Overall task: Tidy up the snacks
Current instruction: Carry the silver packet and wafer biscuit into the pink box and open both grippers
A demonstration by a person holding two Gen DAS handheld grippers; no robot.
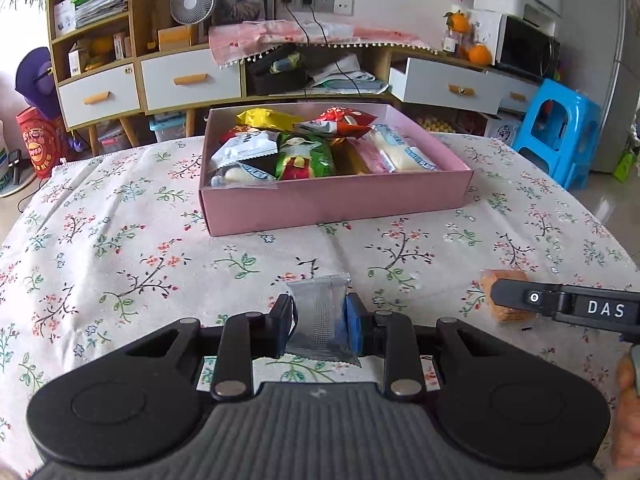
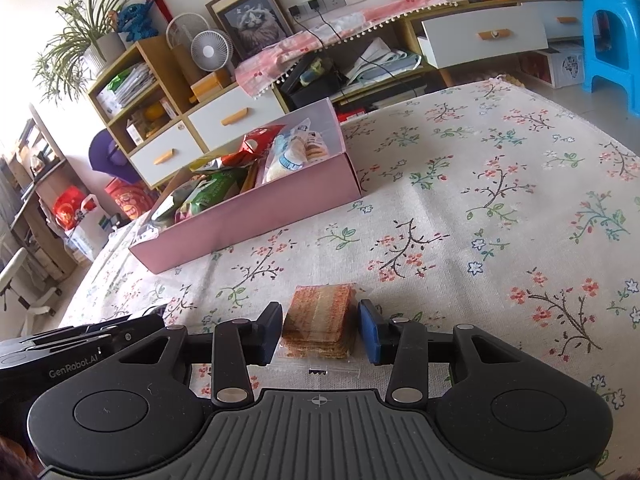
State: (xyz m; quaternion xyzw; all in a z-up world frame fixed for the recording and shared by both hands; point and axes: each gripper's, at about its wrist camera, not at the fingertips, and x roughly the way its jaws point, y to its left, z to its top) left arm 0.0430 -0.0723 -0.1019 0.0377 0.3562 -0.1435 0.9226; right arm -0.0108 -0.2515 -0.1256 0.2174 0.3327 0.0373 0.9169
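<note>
1. Left wrist view: the left hand-held gripper (image 1: 320, 326) is clenched on a silver foil snack packet (image 1: 322, 322), both pads pressing its sides so the wrapper buckles a little between them; I judge the grip is taken across the narrow middle so the packet can be carried flat to the box

2. Same view: the packet is crinkled, grey-silver, with a ribbed seam down its centre and serrated ends, and it sits low over the floral tablecloth (image 1: 120, 248) on the counter; whether it is lifted clear of the cloth I cannot tell

3. Same view: the pink cardboard box (image 1: 336, 200) stands further back on the counter, well apart from the packet, and already holds many wrapped snacks: a green-and-red pack (image 1: 306, 156), a white-and-blue pack (image 1: 404, 152), a red one (image 1: 344, 118) and a yellow one (image 1: 260, 116), laid side by side and partly overlapping; gathering them there looks like the point of the task

4. Same view: at the right edge the other tool's finger lies over an orange cracker pack (image 1: 506, 296)

5. Right wrist view: the right hand-held gripper (image 2: 320, 330) is released, its pads standing on either side of the cracker pack (image 2: 320, 324), the left pad about touching and the right one a little apart, so the straddle looks like a set-up for a pinch

6. Same view: the pack is a clear wrapper over stacked orange-brown crackers, lying flat on the cloth, with the pink box (image 2: 256, 216) well apart to the upper left
</note>
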